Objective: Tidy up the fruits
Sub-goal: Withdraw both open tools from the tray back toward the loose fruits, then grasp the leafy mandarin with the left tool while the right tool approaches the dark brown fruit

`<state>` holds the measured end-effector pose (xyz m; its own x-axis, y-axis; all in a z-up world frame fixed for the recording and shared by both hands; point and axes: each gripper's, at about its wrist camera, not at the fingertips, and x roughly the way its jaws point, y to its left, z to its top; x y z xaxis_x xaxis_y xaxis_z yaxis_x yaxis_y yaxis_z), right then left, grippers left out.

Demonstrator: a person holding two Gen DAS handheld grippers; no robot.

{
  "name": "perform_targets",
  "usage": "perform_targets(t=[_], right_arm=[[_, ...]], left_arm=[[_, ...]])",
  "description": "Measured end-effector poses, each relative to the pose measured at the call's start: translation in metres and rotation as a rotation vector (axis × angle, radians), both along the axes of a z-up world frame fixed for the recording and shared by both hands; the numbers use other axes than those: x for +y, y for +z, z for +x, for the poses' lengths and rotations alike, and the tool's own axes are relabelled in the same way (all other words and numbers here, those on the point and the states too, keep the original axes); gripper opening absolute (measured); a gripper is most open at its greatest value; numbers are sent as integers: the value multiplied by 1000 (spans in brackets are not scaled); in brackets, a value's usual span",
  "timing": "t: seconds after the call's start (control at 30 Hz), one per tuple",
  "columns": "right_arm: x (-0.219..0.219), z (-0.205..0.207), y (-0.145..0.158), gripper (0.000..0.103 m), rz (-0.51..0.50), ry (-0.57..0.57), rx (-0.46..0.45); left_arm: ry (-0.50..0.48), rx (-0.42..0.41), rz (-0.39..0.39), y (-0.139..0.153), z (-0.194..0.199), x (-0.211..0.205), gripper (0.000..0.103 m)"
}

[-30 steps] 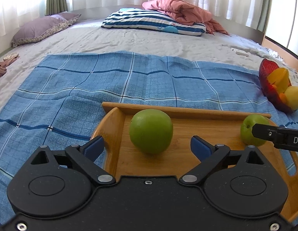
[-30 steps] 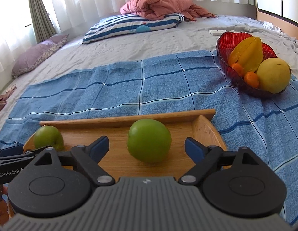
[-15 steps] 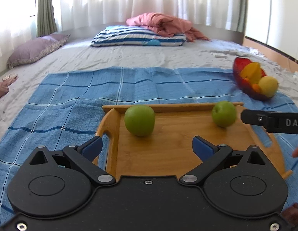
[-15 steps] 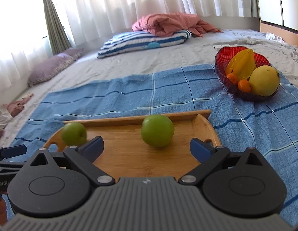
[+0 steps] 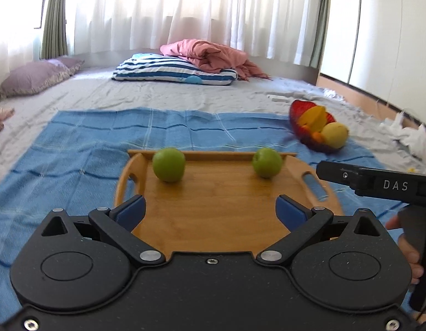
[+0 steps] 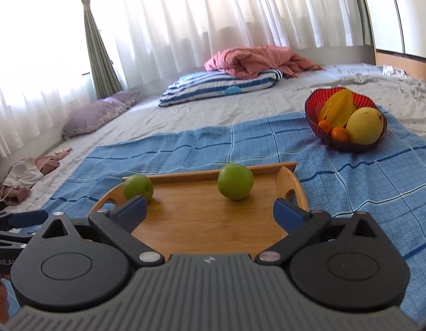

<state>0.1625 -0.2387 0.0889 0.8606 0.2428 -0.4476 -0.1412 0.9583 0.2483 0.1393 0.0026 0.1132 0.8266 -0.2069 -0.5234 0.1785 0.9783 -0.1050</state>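
Two smooth round green apples, one left (image 5: 168,165), one right (image 5: 267,162), sit apart along the far rim of an oval bamboo tray (image 5: 213,209) on a checked blue cloth (image 5: 75,149) over a rumpled grey bed. Left gripper (image 5: 210,209) and right gripper (image 6: 210,211) both spread, empty. Ribbed red bowl (image 6: 312,121) of fruit stands beyond.

green apples (image 5: 169,165), red bowl (image 6: 313,118), blue checked cloth (image 6: 350,182)

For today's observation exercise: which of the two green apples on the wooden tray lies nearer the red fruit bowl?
The right-hand green apple, beside the wooden tray's right handle; the left-hand green apple sits at the far end from the red fruit bowl.
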Motion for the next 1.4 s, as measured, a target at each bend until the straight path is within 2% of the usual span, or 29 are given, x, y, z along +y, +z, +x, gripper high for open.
perform_targets(t=[0.23, 0.43, 0.6, 0.9, 1.4], right_arm=[[2, -38, 6, 103, -35, 10, -74], [4, -66, -2, 103, -67, 9, -114], [7, -87, -17, 103, -111, -8, -146], [4, -107, -53, 103, -92, -52, -150], [10, -145, -84, 103, -100, -105, -216]], left_arm=[[11, -57, 51, -3, -39, -7, 102], [19, -65, 30, -14, -62, -4, 102], [36, -62, 18, -31, -74, 1, 102], [27, -82, 41, -55, -89, -1, 102], [36, -73, 76, -91, -117, -7, 103]])
